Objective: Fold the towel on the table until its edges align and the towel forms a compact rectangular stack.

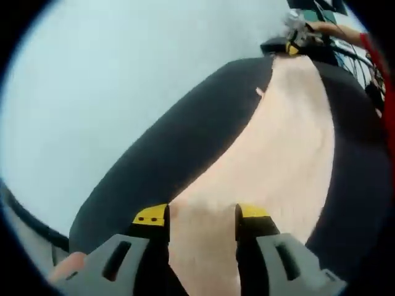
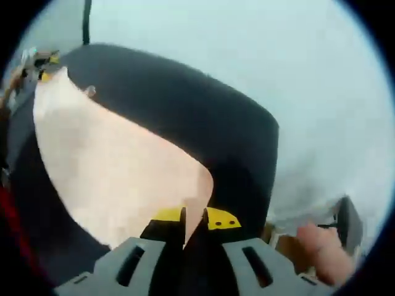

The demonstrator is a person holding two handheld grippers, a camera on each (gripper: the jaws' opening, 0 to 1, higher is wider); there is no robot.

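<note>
Nearest in the left gripper view, the left gripper is sitting with its yellow-tipped fingers spread apart, and the pale peach towel is running up between them; whether the fingers are touching the cloth I cannot tell. The towel is lying stretched across the black table, reaching away from this gripper as a long band towards the far edge. At that far end the right gripper is meeting the towel's other corner, with a person's hand behind it, though it is too small and blurred to read its fingers there.

In the right gripper view, the right gripper is pinching the near corner of the towel, its fingers pressed nearly together with the cloth's tip caught between them. A person's hand is showing low beside it. From there the towel is fanning out over the table towards the opposite corner, where the left gripper is sitting at the cloth's far tip. Beyond the table a pale, plain background is blurring out.
</note>
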